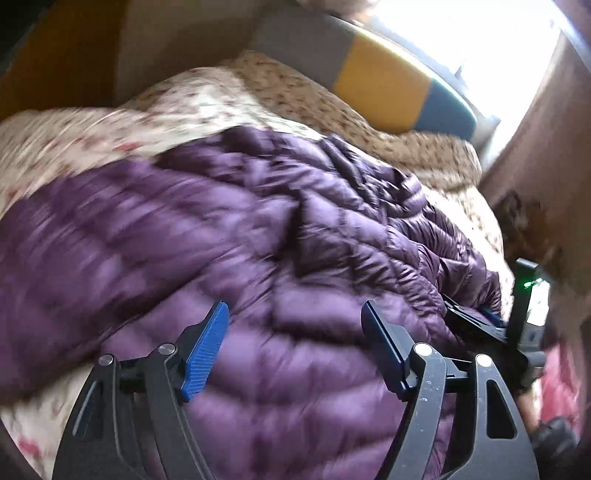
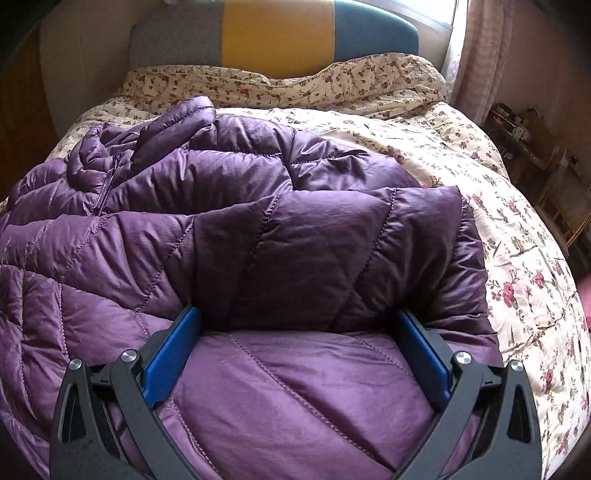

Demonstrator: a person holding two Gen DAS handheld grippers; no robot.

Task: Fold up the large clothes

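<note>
A purple quilted puffer jacket [image 1: 258, 229] lies spread on the bed, its zipper and collar at the far left in the right wrist view. My left gripper [image 1: 295, 306] hovers just over the jacket, open, with nothing pinched between its blue pads; this view is motion-blurred. My right gripper [image 2: 297, 311] stands wide open at the near edge of the jacket [image 2: 295, 229], where a folded-over flap lies across its fingertips and a lower layer fills the gap between the pads. The left wrist view also shows the right gripper [image 1: 476, 325] at the jacket's right edge.
A floral quilt [image 2: 498, 221] covers the bed under the jacket. A grey, yellow and blue headboard [image 2: 277, 33] stands at the far end. A pink curtain [image 2: 480, 55] and a cluttered shelf [image 2: 528, 147] are to the right of the bed.
</note>
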